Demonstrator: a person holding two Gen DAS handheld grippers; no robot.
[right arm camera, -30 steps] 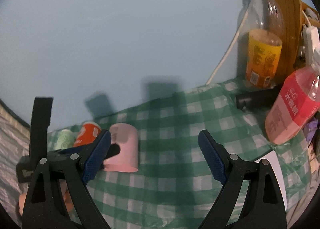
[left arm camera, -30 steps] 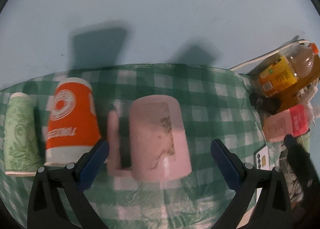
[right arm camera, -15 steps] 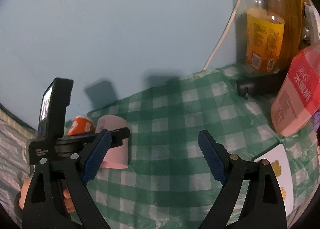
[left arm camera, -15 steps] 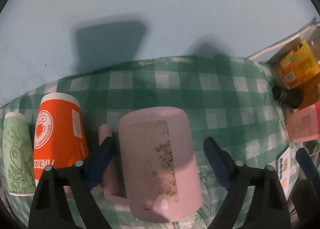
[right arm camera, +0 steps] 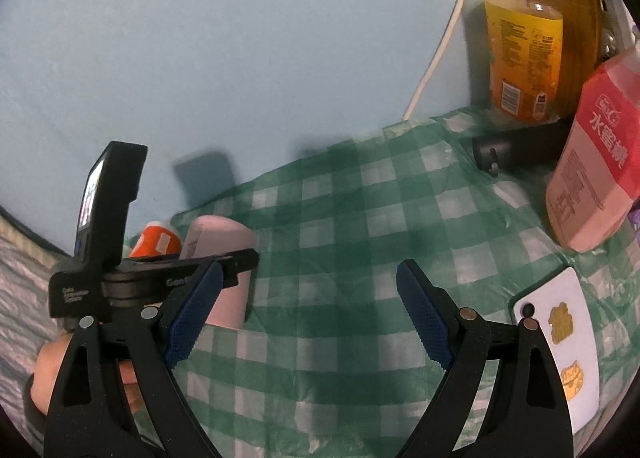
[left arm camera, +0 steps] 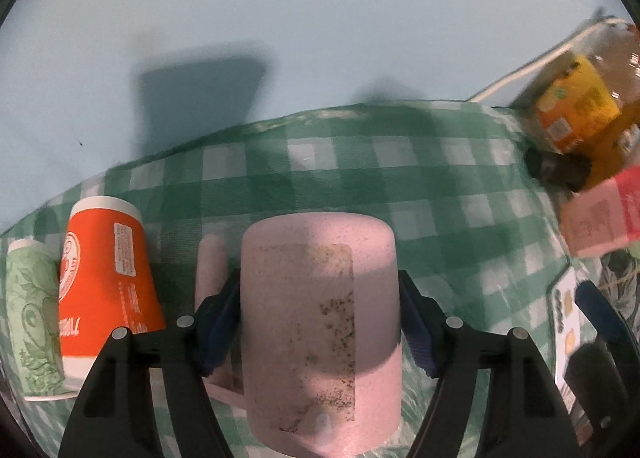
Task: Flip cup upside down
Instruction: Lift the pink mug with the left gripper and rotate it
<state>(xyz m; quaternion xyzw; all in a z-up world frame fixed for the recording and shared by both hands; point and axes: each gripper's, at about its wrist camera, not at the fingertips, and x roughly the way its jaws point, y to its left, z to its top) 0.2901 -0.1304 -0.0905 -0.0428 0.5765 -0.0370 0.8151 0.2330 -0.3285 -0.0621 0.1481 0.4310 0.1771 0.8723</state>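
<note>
left gripper (left arm camera: 318, 324) pinching pink mug (left arm camera: 320, 322) | right gripper (right arm camera: 308, 314) spread, idle | risk: handle (left arm camera: 210, 278) clips orange cup (left arm camera: 106, 278) just left while turning

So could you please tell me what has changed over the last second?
The left gripper moved in on the pink mug and closed from wide open until its pads sit against both sides, one behind the handle. The mug is still on the cloth. The right gripper stayed open and empty, and the orange cup and green cup stayed put.
</note>
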